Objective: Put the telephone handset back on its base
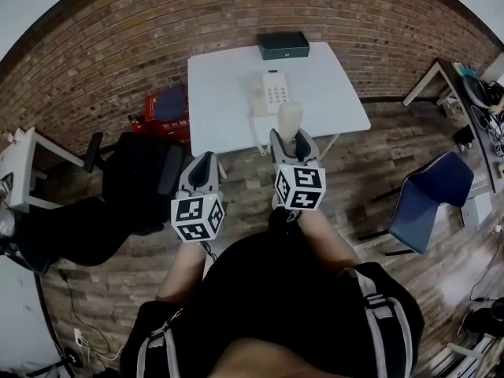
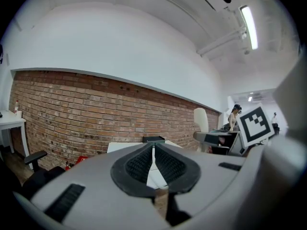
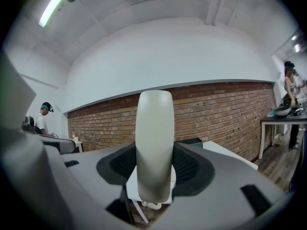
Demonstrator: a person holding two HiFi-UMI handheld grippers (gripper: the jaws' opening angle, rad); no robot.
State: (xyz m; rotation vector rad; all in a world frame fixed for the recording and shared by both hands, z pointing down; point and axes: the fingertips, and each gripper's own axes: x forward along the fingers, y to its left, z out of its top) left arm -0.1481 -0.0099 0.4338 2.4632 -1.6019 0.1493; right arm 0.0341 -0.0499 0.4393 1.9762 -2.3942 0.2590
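Standing on a wood floor [image 1: 370,172], just short of a white bench [image 1: 220,101]. Holding a cream handset [image 1: 290,119] upright in the right gripper [image 1: 289,138], fingers [image 3: 189,169] clamped on its two sides, its lower end hanging below them. Handset in the air over the bench's near edge, apart from the phone base [image 1: 269,93] and not yet set on it. Carrying nothing in the left gripper [image 1: 206,159], fingers [image 2: 139,166] together with only a thin slit between the pads, beside the right one and a little nearer the body. On the bench: phone base near the middle, keypad up; dark box [image 1: 283,46] at the far edge, by the brick wall [image 1: 118,46]. Off to the right, a blue chair [image 1: 433,203]; off to the left, a black office chair [image 1: 142,176].
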